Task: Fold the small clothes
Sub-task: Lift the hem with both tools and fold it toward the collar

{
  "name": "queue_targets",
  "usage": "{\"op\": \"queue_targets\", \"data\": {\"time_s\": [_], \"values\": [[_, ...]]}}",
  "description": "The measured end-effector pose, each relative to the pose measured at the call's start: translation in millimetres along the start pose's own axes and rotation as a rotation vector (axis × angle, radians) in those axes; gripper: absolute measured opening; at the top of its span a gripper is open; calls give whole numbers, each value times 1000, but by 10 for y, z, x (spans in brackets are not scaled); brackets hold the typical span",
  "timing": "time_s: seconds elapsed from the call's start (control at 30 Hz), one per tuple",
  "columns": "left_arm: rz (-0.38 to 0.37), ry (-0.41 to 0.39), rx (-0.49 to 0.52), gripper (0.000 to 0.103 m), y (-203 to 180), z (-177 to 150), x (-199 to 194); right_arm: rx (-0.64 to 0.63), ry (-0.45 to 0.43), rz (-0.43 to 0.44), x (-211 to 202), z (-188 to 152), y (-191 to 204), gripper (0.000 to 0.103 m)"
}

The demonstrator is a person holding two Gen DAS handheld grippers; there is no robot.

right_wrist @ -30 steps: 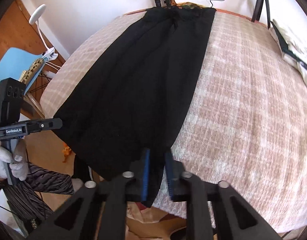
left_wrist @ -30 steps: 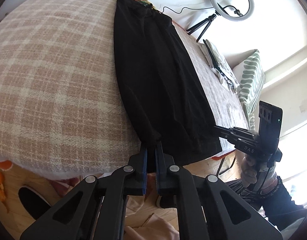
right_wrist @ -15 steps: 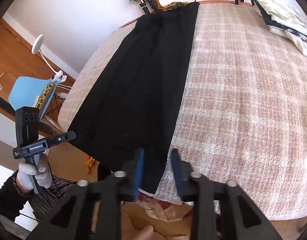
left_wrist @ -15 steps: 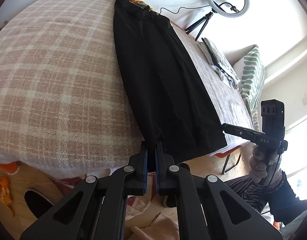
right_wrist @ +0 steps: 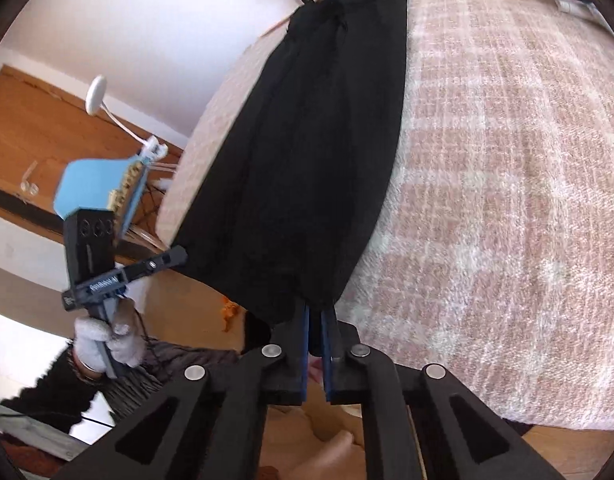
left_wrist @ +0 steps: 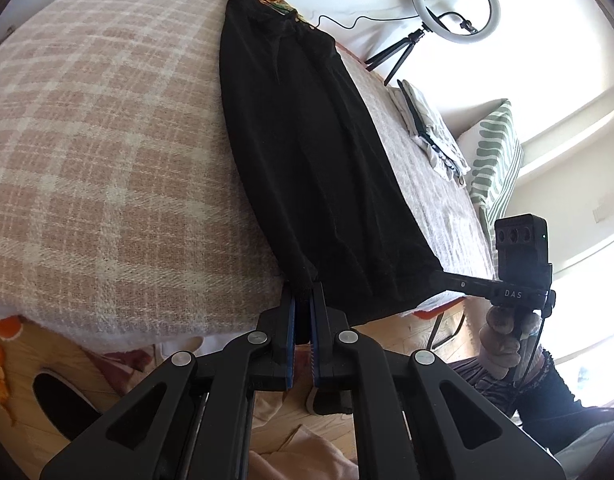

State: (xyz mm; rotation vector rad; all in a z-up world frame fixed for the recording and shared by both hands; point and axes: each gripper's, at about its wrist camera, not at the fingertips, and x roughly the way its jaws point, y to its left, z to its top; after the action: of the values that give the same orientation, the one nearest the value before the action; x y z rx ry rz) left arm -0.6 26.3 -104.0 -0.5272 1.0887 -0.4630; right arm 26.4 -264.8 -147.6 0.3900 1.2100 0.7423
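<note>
A long black garment [left_wrist: 315,152] lies stretched lengthwise on the pink plaid bed cover [left_wrist: 107,152], its waist at the far end and its hem hanging over the near bed edge. My left gripper [left_wrist: 303,300] is shut on the hem's left corner. My right gripper [right_wrist: 317,314] is shut on the hem's right corner of the black garment [right_wrist: 307,160]. In each wrist view the other gripper shows at the opposite corner: the right gripper [left_wrist: 437,276] in a gloved hand, the left gripper [right_wrist: 183,256] likewise.
Folded light clothes [left_wrist: 431,136] and a green striped pillow [left_wrist: 495,160] lie at the bed's far right. A ring light on a tripod [left_wrist: 453,2] stands behind. A blue chair [right_wrist: 99,188] stands left of the bed. A dark shoe [left_wrist: 63,404] lies on the wooden floor.
My right gripper opened wide around the hem corner, then shut on it again, and it rolled. The left gripper kept its hold in place.
</note>
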Motion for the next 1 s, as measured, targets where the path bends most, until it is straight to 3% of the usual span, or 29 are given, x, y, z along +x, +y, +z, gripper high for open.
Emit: {"op": "queue_targets", "data": {"time_s": [0.2, 0.67, 1.0], "values": [[-9, -33, 8, 4, -100, 195, -46, 63, -66, 80, -126, 185, -39, 2], [25, -92, -38, 4, 40, 874, 59, 38, -172, 10, -135, 827, 68, 2], [46, -98, -106, 4, 287, 1273, 305, 101, -191, -20, -24, 1219, -204, 2]]}}
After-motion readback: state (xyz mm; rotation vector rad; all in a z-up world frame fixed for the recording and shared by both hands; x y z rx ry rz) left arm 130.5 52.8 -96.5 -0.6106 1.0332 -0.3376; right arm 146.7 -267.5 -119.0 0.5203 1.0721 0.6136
